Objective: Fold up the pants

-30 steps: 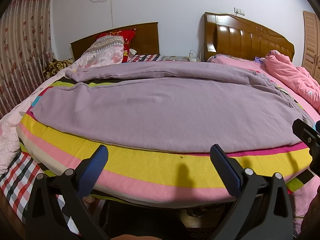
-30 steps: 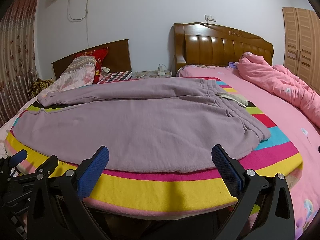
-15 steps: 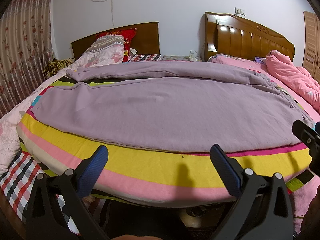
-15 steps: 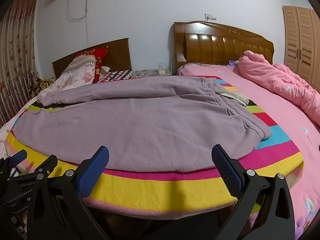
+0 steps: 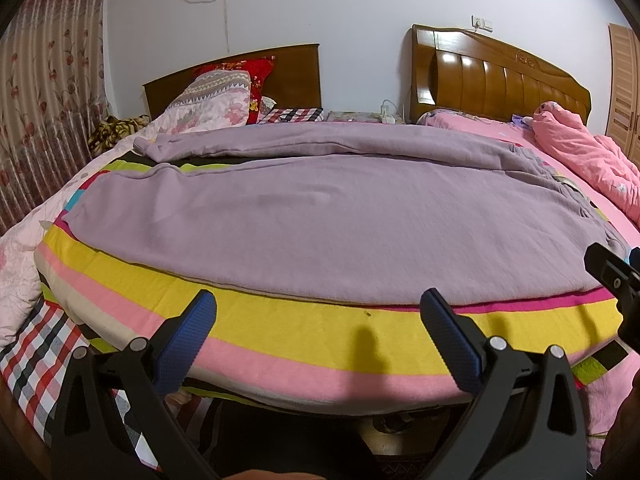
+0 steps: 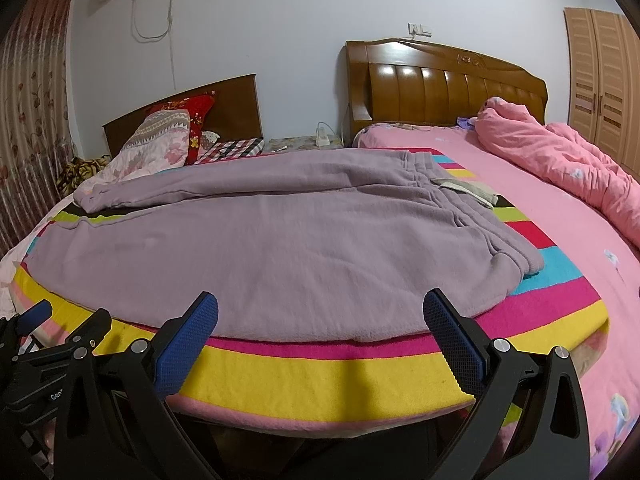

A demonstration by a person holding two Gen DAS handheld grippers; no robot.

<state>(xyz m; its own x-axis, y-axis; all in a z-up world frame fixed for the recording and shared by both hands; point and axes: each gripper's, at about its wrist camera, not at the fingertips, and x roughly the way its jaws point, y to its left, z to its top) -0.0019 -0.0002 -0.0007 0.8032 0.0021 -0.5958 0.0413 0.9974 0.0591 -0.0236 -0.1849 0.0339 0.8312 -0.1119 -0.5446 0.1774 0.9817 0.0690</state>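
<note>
Mauve fleece pants [image 5: 320, 216] lie spread flat across a striped blanket [image 5: 304, 332] on the bed, legs to the left, waistband to the right; they also show in the right wrist view [image 6: 280, 248]. The far leg lies slightly apart from the near one. My left gripper [image 5: 320, 332] is open and empty, just short of the bed's near edge, below the near leg. My right gripper [image 6: 320, 332] is open and empty, near the front edge below the seat and waistband [image 6: 500, 248]. Each gripper shows at the other view's edge.
A crumpled pink quilt [image 6: 560, 168] lies on the pink sheet at the right. Pillows [image 5: 216, 100] and two wooden headboards [image 6: 444, 84] stand at the back. A checked cloth [image 5: 36, 344] hangs at the lower left. A curtain [image 5: 44, 92] is at the left.
Both views have shifted very slightly; the grippers stay open and the pants have not moved.
</note>
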